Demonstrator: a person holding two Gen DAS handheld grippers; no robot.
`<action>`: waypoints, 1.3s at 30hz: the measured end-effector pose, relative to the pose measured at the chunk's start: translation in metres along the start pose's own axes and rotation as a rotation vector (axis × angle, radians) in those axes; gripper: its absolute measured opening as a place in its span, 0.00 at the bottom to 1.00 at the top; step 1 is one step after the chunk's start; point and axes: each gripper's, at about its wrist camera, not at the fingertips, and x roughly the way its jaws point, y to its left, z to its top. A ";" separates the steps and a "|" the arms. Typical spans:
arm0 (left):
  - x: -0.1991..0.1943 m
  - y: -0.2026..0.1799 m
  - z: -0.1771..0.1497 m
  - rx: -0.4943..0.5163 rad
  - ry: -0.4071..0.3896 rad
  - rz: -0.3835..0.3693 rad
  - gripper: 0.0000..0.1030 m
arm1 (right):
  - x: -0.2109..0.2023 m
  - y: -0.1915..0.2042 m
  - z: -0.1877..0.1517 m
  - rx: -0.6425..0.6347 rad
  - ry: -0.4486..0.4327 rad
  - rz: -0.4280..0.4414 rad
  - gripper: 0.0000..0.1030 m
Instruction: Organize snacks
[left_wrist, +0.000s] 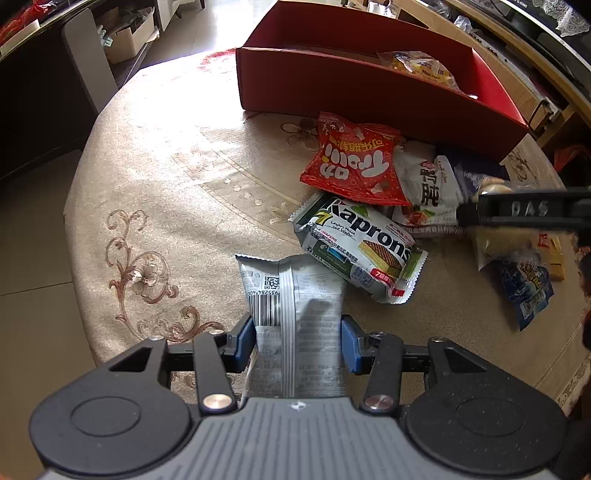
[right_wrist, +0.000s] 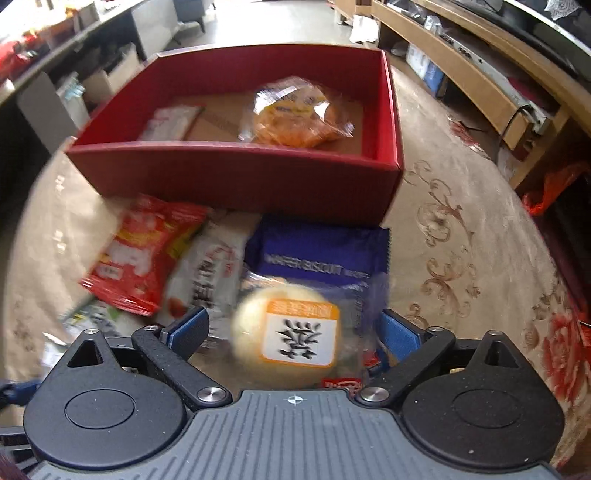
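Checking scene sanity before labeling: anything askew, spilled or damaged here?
No spill or damage visible. The loose snacks overlap in a heap before the red box: the red packet lies partly on the Kaprons wafer pack. The right wrist view is motion-blurred.

Right gripper (right_wrist: 293, 328), jaws spread w/ a round pale bun in clear wrapper, orange-white label (right_wrist: 286, 338), between the blue pads; contact unclear (blur). Beyond: purple wafer-biscuit packet (right_wrist: 317, 254), red snack bag (right_wrist: 144, 251), red cardboard box (right_wrist: 236, 173) on beige floral tabletop (right_wrist: 461, 236).
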 end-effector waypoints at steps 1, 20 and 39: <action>0.000 0.001 0.000 -0.002 0.001 -0.003 0.43 | 0.004 -0.004 -0.002 0.020 0.024 0.016 0.90; -0.008 -0.002 -0.001 -0.001 -0.010 -0.021 0.42 | -0.052 -0.006 -0.035 -0.028 -0.071 0.110 0.73; -0.033 0.020 -0.024 -0.095 -0.036 -0.031 0.40 | -0.063 0.020 -0.043 -0.095 -0.084 0.171 0.73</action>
